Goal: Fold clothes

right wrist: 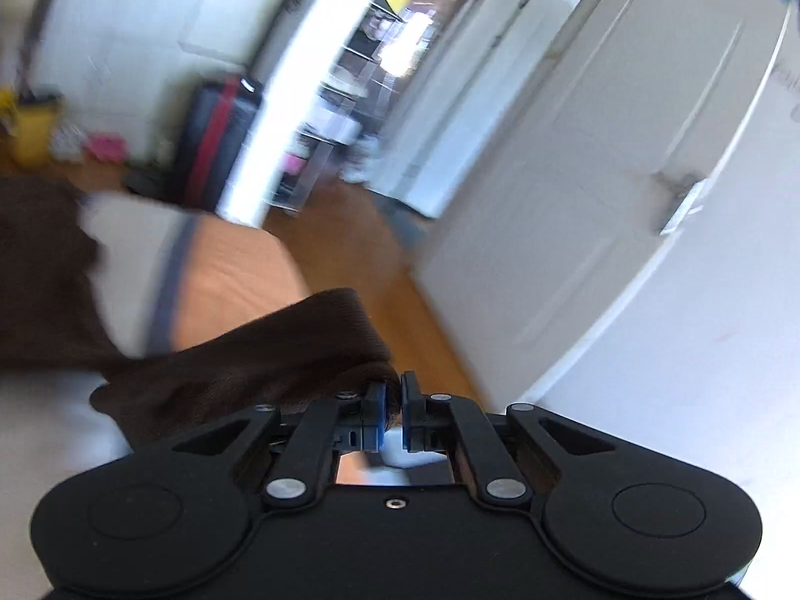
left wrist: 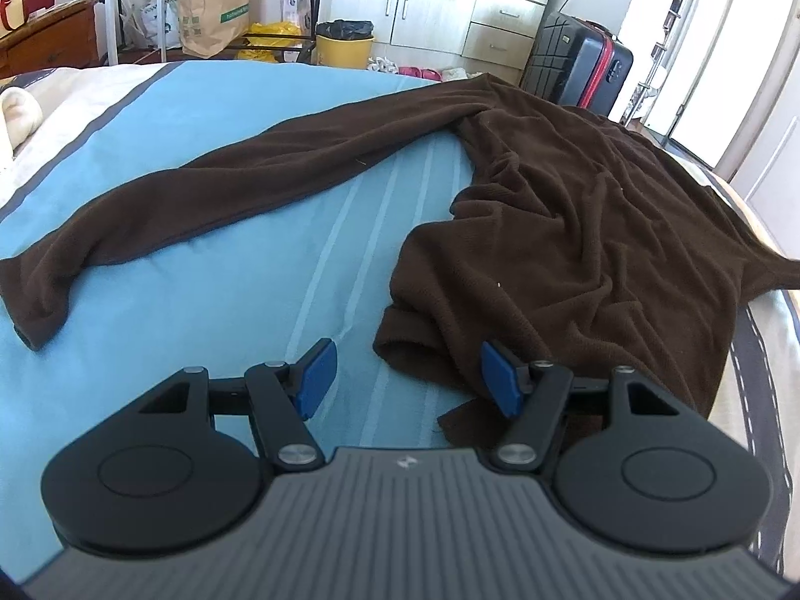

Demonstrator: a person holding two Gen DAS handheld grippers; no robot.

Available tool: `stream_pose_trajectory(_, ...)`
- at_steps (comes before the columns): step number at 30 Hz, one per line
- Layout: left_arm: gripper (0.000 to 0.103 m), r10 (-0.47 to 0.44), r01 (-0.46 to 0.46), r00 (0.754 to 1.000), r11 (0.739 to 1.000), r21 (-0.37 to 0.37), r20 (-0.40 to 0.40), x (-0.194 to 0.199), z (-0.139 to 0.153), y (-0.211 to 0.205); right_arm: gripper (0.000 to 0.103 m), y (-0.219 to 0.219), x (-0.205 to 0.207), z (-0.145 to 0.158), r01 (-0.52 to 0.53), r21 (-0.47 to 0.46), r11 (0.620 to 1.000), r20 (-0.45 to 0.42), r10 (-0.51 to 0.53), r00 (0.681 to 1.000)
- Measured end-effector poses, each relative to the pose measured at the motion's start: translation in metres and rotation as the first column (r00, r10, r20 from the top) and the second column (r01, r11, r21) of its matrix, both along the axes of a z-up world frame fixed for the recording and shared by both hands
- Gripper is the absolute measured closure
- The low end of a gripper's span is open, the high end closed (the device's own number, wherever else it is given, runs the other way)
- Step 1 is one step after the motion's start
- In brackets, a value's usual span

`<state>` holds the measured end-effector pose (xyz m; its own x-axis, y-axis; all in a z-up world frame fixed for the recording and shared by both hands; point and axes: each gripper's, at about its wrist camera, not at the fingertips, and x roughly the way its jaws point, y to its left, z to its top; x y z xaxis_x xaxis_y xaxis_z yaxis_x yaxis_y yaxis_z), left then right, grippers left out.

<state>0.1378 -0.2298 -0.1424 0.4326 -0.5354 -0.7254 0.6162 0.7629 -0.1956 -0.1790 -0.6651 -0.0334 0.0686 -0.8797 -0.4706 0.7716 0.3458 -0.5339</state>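
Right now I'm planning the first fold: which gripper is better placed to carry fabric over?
Right: the right gripper is shut on the brown garment. The left gripper hangs open, gripping nothing.

Dark brown garment [left wrist: 575, 210] on light blue bedspread [left wrist: 200, 300] with paler stripes and grey-cream border; blue pads [left wrist: 315, 380] on black gripper fingers; yellow bin [left wrist: 344, 50]; black-and-red suitcase [left wrist: 580, 65].

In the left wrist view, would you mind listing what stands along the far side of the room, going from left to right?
Wooden dresser → brown paper bag → yellow bin → white cabinets → black suitcase.
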Motion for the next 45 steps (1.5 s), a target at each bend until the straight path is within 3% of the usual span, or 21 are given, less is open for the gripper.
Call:
stream_pose_trajectory(1,0.040,-0.004,0.004,1.000,1.000,0.001,0.002,0.000,0.000,-0.001,0.093,-0.003,-0.004,-0.011,0.027,0.027,0.999,-0.050,-0.026,0.998)
stream_pose_trajectory(3,0.040,-0.008,0.008,1.000,1.000,0.000,0.002,-0.001,0.000,-0.001,0.083,-0.013,-0.011,-0.023,0.036,0.142,0.989,-0.052,-0.029,0.998)
stream_pose_trajectory(7,0.040,0.006,-0.006,1.000,1.000,-0.013,-0.002,0.002,0.003,0.003,0.075,-0.015,-0.022,-0.018,0.054,0.178,0.983,0.016,-0.058,0.998)
stream_pose_trajectory(10,0.040,0.028,-0.028,1.000,0.999,-0.024,0.000,0.006,0.006,0.008,0.058,-0.017,-0.031,-0.014,0.066,0.205,0.977,0.066,-0.081,0.994)
stream_pose_trajectory(12,0.040,0.050,-0.050,0.999,0.998,-0.032,-0.006,0.009,0.007,0.013,0.038,-0.019,-0.037,-0.011,0.073,0.223,0.972,0.099,-0.098,0.990)
stream_pose_trajectory(16,0.040,0.074,-0.077,0.996,0.995,-0.065,-0.046,0.018,0.007,0.019,0.036,-0.021,-0.048,-0.006,0.086,0.259,0.962,0.164,-0.131,0.978)
stream_pose_trajectory(18,0.040,0.077,-0.082,0.995,0.993,-0.083,-0.067,0.023,0.005,0.017,0.036,-0.027,-0.055,-0.006,0.042,0.378,0.925,0.279,-0.157,0.947)
stream_pose_trajectory(21,0.040,0.056,-0.062,0.996,0.994,-0.094,-0.065,0.027,0.000,0.008,0.036,-0.011,-0.039,-0.015,-0.184,0.516,0.837,0.446,-0.079,0.892)
stream_pose_trajectory(23,0.040,0.019,-0.027,0.997,0.993,-0.116,-0.071,0.030,-0.007,0.001,0.036,0.001,-0.011,-0.031,-0.346,0.593,0.727,0.529,-0.027,0.848)
stream_pose_trajectory(25,0.031,-0.060,0.050,0.996,0.988,-0.147,-0.062,0.028,-0.015,-0.009,0.036,0.026,0.016,-0.056,-0.452,0.663,0.597,0.571,-0.012,0.821)
stream_pose_trajectory(26,0.031,-0.094,0.084,0.994,0.984,-0.157,-0.054,0.027,-0.018,-0.014,0.036,0.039,0.032,-0.072,-0.490,0.705,0.513,0.569,0.006,0.823)
stream_pose_trajectory(28,0.036,-0.096,0.097,0.995,0.990,-0.108,0.008,0.020,-0.018,-0.024,0.036,0.063,0.061,-0.094,-0.542,0.742,0.395,0.563,0.074,0.823)
stream_pose_trajectory(29,0.047,-0.105,0.108,0.994,0.990,-0.089,0.037,0.017,-0.017,-0.028,0.036,0.074,0.073,-0.099,-0.564,0.730,0.386,0.564,0.125,0.816)
stream_pose_trajectory(30,0.091,-0.112,0.116,0.992,0.991,-0.074,0.063,0.015,-0.016,-0.031,0.036,0.085,0.082,-0.100,-0.587,0.710,0.388,0.565,0.184,0.805)
stream_pose_trajectory(32,0.094,-0.092,0.098,0.990,0.994,-0.055,0.109,0.013,-0.009,-0.030,0.036,0.108,0.090,-0.099,-0.629,0.686,0.365,0.561,0.285,0.777)
stream_pose_trajectory(35,0.095,0.016,0.006,0.986,0.991,-0.130,0.167,0.015,0.018,-0.010,0.036,0.129,0.096,-0.093,-0.685,0.651,0.328,0.568,0.388,0.726)
stream_pose_trajectory(38,0.095,0.138,-0.095,0.978,0.962,-0.257,0.155,0.027,0.047,0.024,0.036,0.145,0.099,-0.088,-0.724,0.612,0.318,0.574,0.451,0.684)
stream_pose_trajectory(41,0.094,0.178,-0.162,0.983,0.951,-0.263,0.038,0.048,0.032,0.039,0.036,0.165,0.104,-0.087,-0.737,0.592,0.326,0.539,0.519,0.663)
stream_pose_trajectory(45,0.094,0.190,-0.210,0.975,0.954,-0.214,-0.111,0.065,-0.001,0.038,0.035,0.178,0.116,-0.096,-0.706,0.638,0.307,0.516,0.511,0.688)
